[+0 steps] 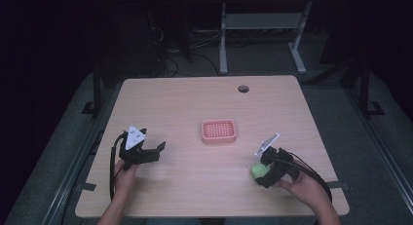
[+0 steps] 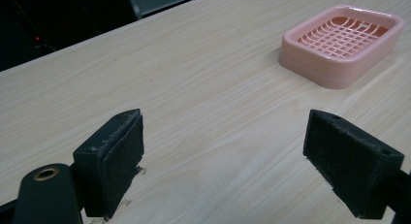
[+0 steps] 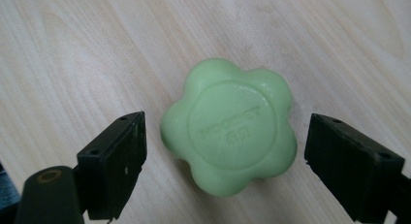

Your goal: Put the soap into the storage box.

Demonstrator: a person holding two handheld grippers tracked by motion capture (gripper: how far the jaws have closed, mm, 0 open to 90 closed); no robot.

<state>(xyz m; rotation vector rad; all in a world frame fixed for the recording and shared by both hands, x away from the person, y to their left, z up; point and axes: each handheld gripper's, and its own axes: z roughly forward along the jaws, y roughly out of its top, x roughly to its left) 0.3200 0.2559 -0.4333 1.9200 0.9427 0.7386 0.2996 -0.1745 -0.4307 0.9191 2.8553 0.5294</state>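
Soap (image 3: 229, 131) right of dish (image 1: 219, 131)

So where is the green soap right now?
The green soap lies flat on the table at its near right, between the open jaws of the right hand-held gripper, right of and nearer than the pink soap dish.

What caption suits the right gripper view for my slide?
Open right hand-held gripper straddling a green flower-shaped soap lying on the wooden table.
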